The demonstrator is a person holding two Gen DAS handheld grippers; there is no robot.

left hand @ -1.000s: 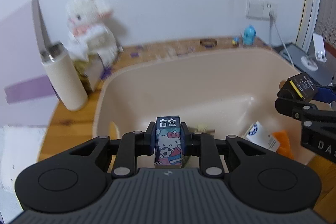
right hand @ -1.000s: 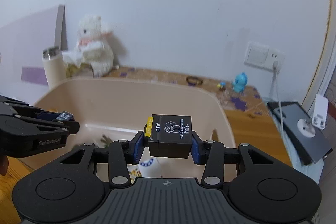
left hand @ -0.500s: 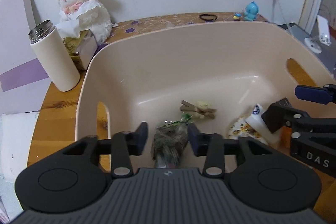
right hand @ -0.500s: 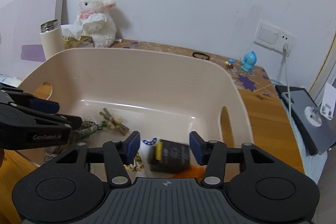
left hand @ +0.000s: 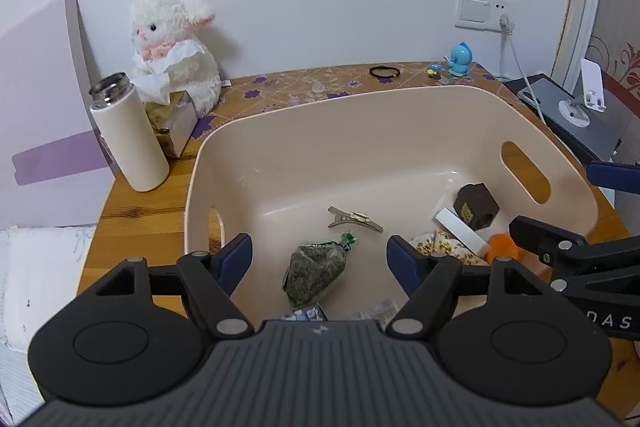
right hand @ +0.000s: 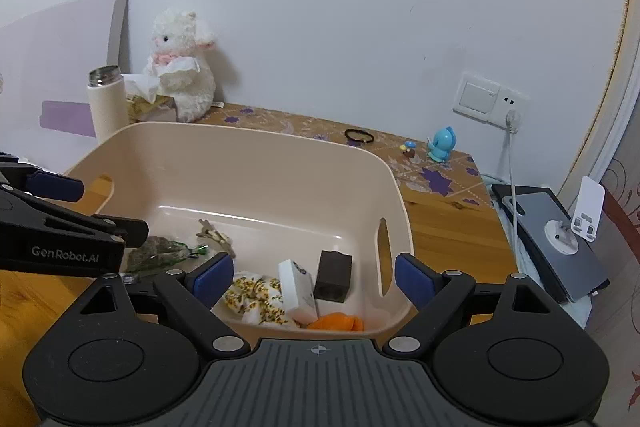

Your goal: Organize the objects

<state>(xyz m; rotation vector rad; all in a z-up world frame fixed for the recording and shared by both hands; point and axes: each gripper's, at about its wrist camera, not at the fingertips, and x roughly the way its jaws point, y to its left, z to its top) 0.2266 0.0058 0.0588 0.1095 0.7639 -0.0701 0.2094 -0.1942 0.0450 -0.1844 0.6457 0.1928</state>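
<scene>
A beige plastic bin (left hand: pixel 360 115) (right hand: pixel 248 151) stands on the wooden table. In it lie a dark brown box (left hand: pixel 478 207) (right hand: pixel 334 277), a white tube (left hand: pixel 460 231) (right hand: pixel 298 291), a floral cloth (right hand: pixel 256 301), an orange item (right hand: pixel 338 321), a green-grey packet (left hand: pixel 316 269) (right hand: pixel 154 253), a hair clip (left hand: pixel 354 219) and a blue blind box (left hand: pixel 304 314) half hidden under the gripper. My left gripper (left hand: pixel 320 259) is open and empty above the bin's near left. My right gripper (right hand: pixel 314 279) is open and empty above its near right.
A white thermos (left hand: pixel 128 133), a tissue box (left hand: pixel 176 115) and a plush lamb (left hand: pixel 172 47) stand left of the bin. A hair tie (left hand: pixel 384 71) and a blue figurine (left hand: pixel 460 59) lie behind it. A tablet with a stand (right hand: pixel 560 247) sits at the right.
Both grippers opened. The left one dropped the blue blind box and the right one dropped the dark brown box into the bin. Both have pulled back and up.
</scene>
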